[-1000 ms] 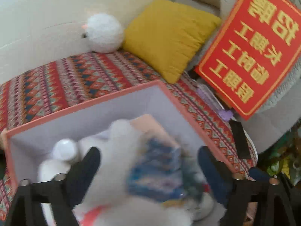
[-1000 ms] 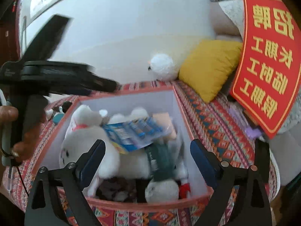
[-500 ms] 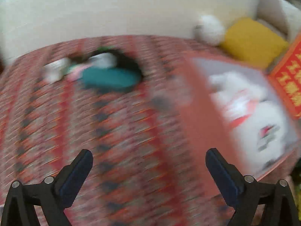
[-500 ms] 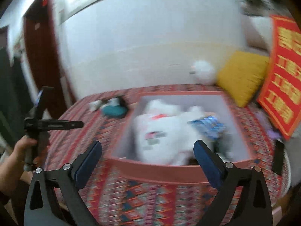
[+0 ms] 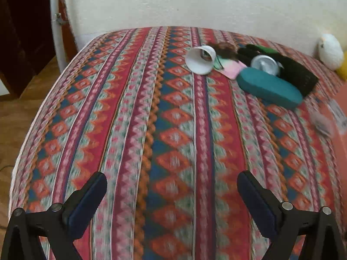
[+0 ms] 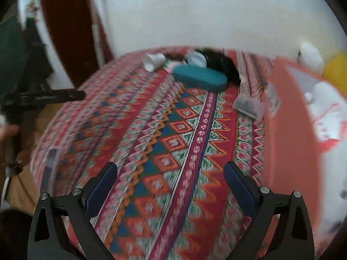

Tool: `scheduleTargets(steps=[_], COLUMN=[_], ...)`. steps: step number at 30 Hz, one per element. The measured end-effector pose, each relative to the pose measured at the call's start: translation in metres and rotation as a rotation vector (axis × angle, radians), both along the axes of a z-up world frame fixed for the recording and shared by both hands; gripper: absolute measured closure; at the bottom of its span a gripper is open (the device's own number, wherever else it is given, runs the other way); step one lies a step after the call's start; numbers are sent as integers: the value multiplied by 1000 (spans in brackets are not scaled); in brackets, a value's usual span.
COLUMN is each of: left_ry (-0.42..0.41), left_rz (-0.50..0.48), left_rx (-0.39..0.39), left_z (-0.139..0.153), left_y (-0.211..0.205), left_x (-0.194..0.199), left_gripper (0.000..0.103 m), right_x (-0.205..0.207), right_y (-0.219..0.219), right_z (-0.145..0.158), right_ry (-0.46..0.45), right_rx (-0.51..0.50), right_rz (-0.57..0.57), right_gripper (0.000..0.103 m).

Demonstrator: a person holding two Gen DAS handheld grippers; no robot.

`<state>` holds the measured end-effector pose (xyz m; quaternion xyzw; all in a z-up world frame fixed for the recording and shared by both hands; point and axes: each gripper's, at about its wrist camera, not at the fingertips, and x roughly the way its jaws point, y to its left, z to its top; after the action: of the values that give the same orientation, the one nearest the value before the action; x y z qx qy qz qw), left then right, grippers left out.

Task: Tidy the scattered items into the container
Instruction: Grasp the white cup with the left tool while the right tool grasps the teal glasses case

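Judging by how the things lay, the tidy-up was partway: the salmon fabric container [image 6: 288, 117] already held white plush toys [image 6: 331, 112], while a cluster lay on the woven patterned cover [image 5: 151, 130] well to the container's far left. That cluster comprised a smooth oblong teal case [image 5: 269, 87], a tipped white paper cup [image 5: 200, 59], a shiny metal can [image 5: 265, 64], a black fuzzy cloth [image 5: 297, 73] and a pink pouch [image 5: 233, 69]. A small grey packet [image 6: 248, 106] lay just beside the container's wall. Left gripper [image 5: 171, 191] and right gripper [image 6: 170, 179] both hung with jaws spread, holding nothing.
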<state>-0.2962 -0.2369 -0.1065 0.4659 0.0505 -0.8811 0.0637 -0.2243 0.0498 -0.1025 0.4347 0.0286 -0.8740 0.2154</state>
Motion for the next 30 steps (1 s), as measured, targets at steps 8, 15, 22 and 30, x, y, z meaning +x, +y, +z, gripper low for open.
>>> scheduleTargets(steps=[8, 15, 22, 30], left_ry=[-61, -60, 4, 35], left_rz=[-42, 0, -76, -149], left_rx=[-93, -106, -128, -178], left_z=[-52, -75, -62, -55], left_y=[12, 3, 25, 37], left_x=[-116, -206, -266, -284], left_gripper=[4, 4, 4, 40], right_x=[-121, -204, -255, -259], right_y=[-24, -32, -54, -54], right_z=[-64, -89, -89, -83], right_ry=[-70, -45, 81, 48], right_rx=[192, 229, 302, 201], right_rz=[-122, -111, -9, 26], right_gripper=[3, 1, 0, 28])
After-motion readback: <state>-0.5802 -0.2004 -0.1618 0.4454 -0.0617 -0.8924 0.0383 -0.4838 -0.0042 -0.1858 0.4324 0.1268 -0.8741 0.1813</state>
